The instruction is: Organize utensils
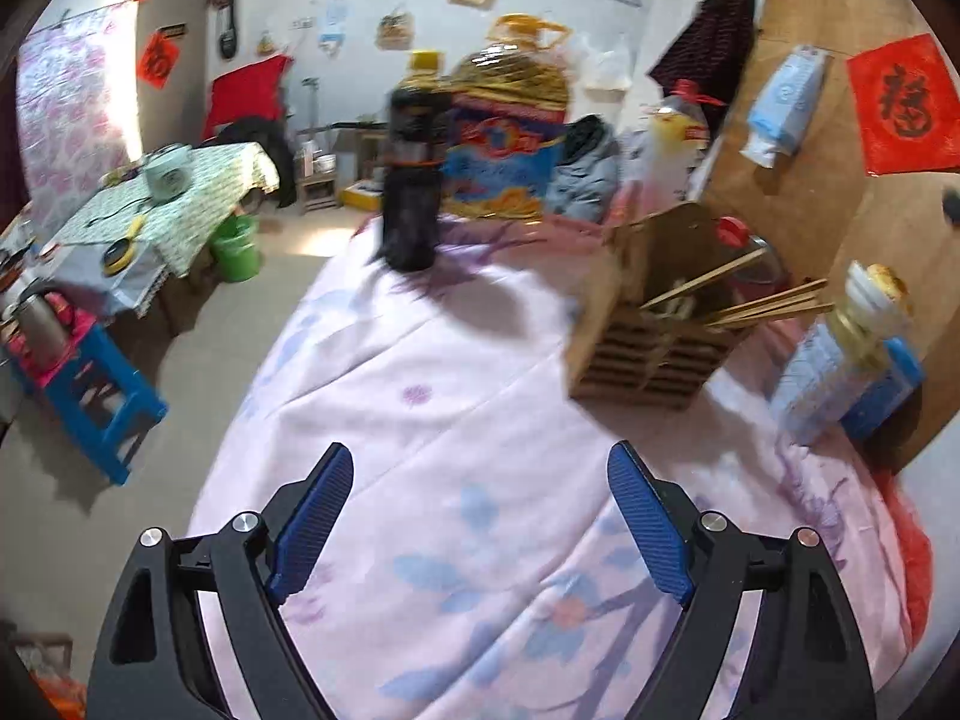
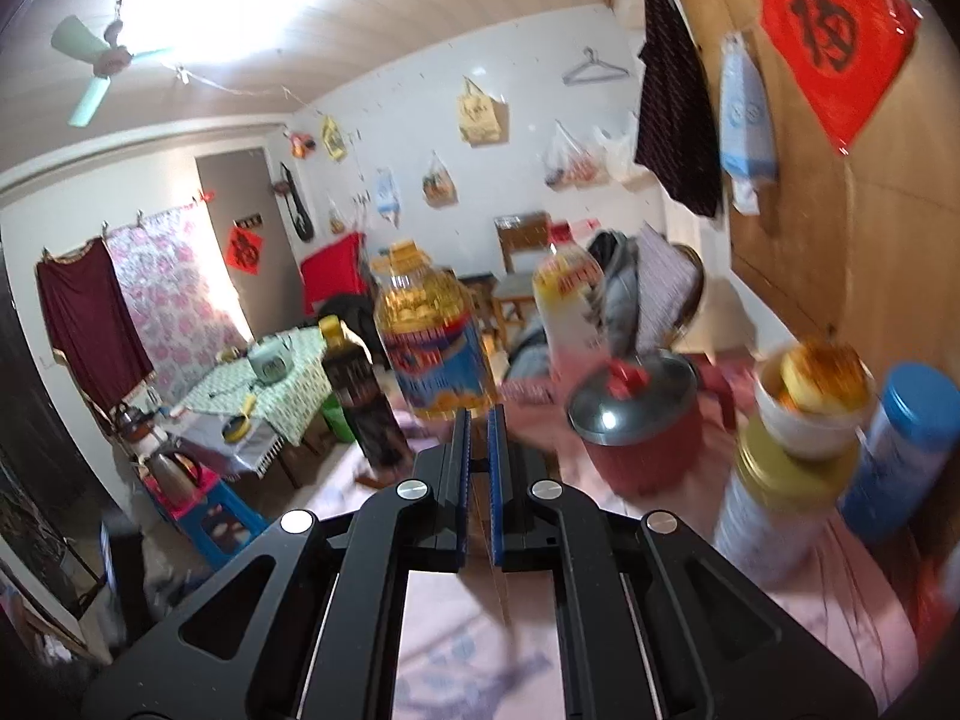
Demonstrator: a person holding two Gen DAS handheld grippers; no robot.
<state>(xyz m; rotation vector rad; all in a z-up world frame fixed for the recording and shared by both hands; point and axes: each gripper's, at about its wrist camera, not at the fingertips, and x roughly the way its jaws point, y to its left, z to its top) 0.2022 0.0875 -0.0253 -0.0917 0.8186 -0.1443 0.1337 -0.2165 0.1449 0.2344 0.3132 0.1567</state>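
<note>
- My left hand-held gripper (image 1: 480,516) hangs released, jaws spread with nothing between them, over the floral cloth (image 1: 432,408) on the worktop.
- My right hand-held gripper (image 2: 478,480) is clenched; a thin pale sliver seems to sit between the pads, but blur keeps me from telling what it is.
- The chopsticks (image 1: 756,303) stand slanted in the wooden slatted holder (image 1: 648,354), near the wooden wall.
- Risk, as I judge it: those tips lean outward, so a careless reach could snag them and tip the holder.
- The dark bottle (image 1: 411,180), big oil jug (image 1: 510,132), red lidded pot (image 2: 639,420) and stacked jars (image 2: 792,450) crowd the far edge and could be knocked.
</note>
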